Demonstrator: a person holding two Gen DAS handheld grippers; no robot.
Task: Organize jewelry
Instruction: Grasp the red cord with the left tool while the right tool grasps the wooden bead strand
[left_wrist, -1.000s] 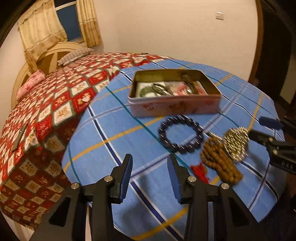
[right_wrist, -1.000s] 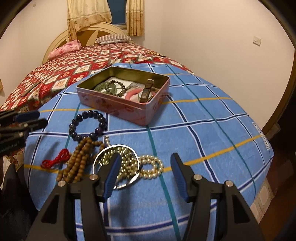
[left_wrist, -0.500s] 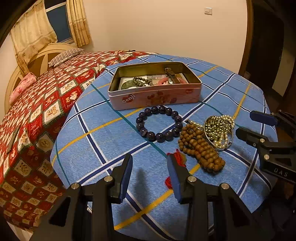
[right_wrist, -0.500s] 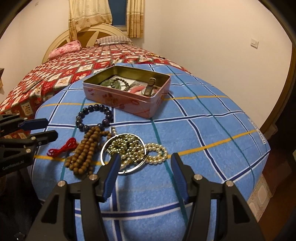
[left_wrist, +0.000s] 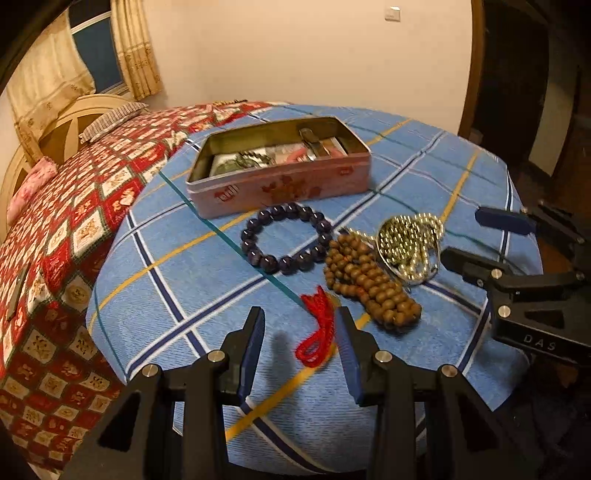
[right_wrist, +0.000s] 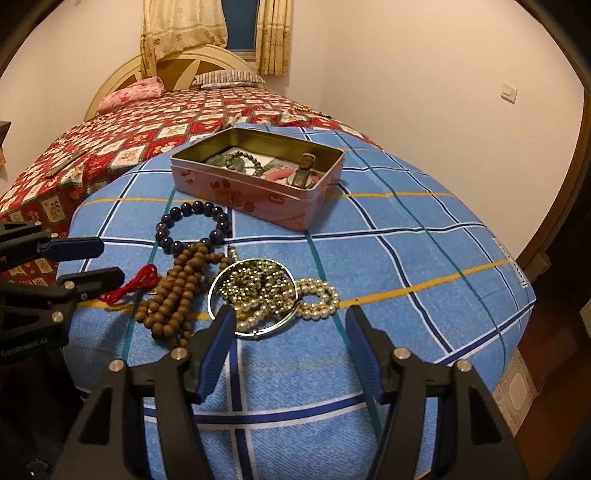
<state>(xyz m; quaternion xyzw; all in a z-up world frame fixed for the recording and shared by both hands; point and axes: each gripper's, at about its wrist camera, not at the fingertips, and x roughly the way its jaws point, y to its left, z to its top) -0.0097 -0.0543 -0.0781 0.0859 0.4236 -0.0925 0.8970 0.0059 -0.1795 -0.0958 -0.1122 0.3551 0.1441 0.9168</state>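
Both grippers closing in on loose jewelry.
Left gripper now straddles tassel; right gripper nears chains; both released, empty.

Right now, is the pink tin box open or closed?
Open. The pink tin box has no lid on, and a green bracelet lies inside.

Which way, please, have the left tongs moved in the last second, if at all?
Yes. The left tongs have shifted forward and rightward toward the red tassel, which now lies between their fingers rather than ahead to their right.
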